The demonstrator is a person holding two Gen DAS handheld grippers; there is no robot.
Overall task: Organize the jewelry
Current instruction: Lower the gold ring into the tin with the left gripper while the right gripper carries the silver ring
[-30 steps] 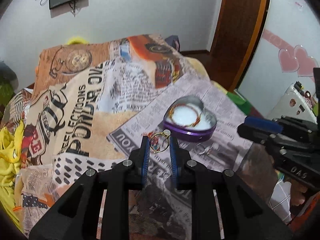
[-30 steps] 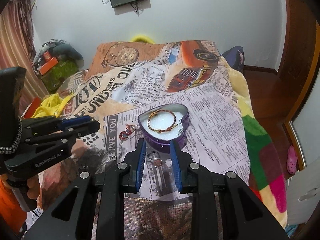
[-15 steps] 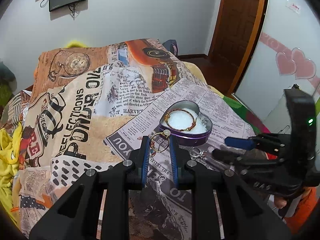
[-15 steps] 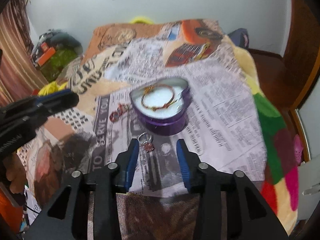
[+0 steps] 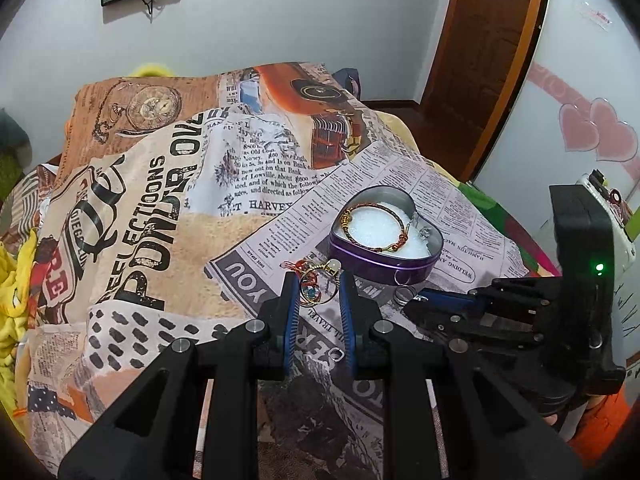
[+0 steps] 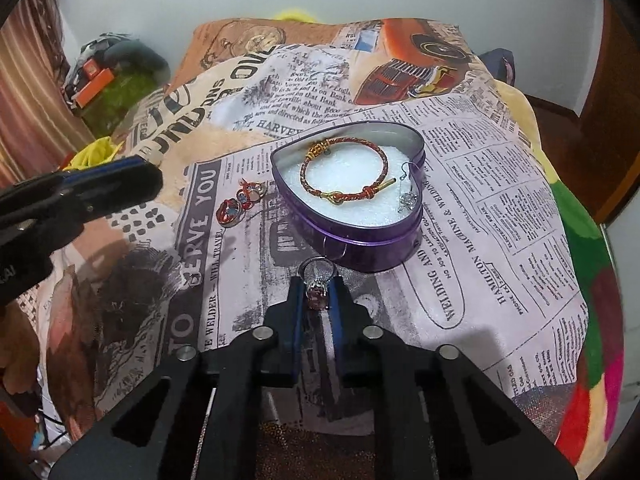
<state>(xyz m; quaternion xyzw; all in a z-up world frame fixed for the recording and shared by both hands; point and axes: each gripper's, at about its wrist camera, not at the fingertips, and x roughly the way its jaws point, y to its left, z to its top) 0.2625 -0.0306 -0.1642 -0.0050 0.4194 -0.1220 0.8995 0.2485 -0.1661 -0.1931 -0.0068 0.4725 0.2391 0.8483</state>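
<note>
A purple heart-shaped tin [image 5: 352, 258] [image 6: 376, 248] sits on a newspaper sheet on the bed. Inside it lie a red-and-gold braided bracelet [image 5: 374, 222] [image 6: 344, 176] and a silver earring [image 6: 408, 196]. My left gripper [image 5: 318, 292] is shut on a gold hoop ring with a pearl [image 5: 320, 284], held left of the tin. My right gripper [image 6: 316, 292] is shut on a silver ring with a pink stone [image 6: 317, 280], just in front of the tin. Two red round earrings [image 6: 236, 204] lie on the paper left of the tin.
The newspaper sheet [image 6: 500, 208] covers a printed blanket [image 5: 152, 184]. The right gripper body [image 5: 520, 320] shows at right in the left wrist view. A small silver piece [image 5: 337, 354] lies on the paper. A wooden door [image 5: 488, 52] stands beyond the bed.
My right gripper has moved in toward the tin and closed on the silver ring lying in front of it. My left gripper still holds the hoop ring and has shifted slightly.
</note>
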